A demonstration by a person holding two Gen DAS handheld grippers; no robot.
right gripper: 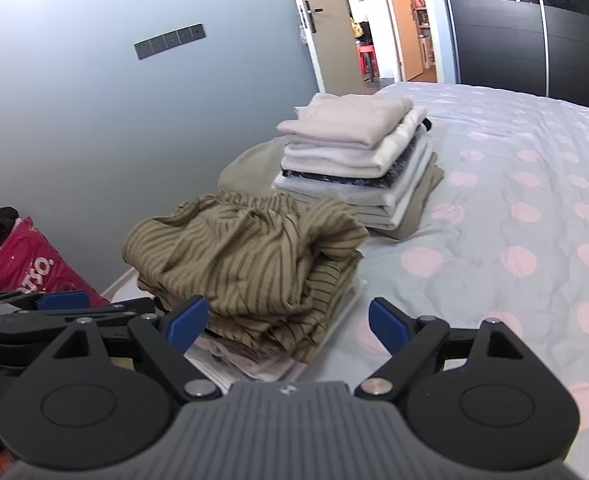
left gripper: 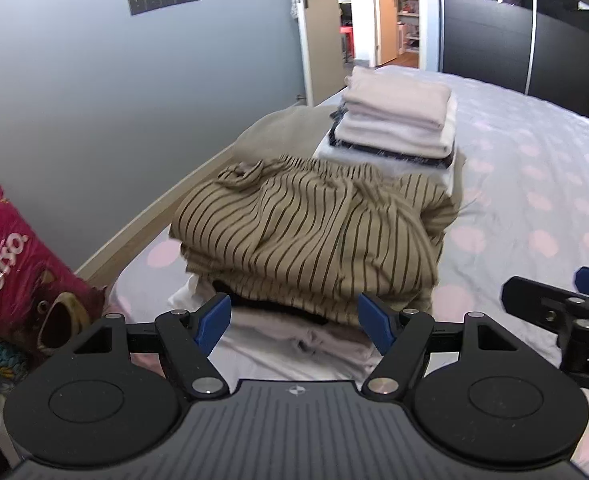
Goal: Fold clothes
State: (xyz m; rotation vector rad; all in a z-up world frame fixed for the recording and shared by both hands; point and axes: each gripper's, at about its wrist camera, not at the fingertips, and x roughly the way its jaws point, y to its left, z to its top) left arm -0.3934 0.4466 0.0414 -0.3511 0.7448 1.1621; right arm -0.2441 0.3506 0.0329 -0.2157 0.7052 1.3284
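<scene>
An olive garment with dark stripes (left gripper: 310,236) lies loosely folded on top of a low pile of light clothes on the bed; it also shows in the right wrist view (right gripper: 250,264). Behind it stands a neat stack of folded pale clothes (left gripper: 398,120), also in the right wrist view (right gripper: 354,152). My left gripper (left gripper: 294,322) is open and empty, just in front of the striped garment. My right gripper (right gripper: 288,326) is open and empty, at the pile's right front corner. The right gripper also shows at the right edge of the left wrist view (left gripper: 566,304).
The bed cover (right gripper: 514,220) is pale with pink dots and stretches to the right. A red printed bag (left gripper: 18,272) sits to the left beside the bed. A grey wall, an open door (right gripper: 330,28) and a dark wardrobe (left gripper: 494,36) lie beyond.
</scene>
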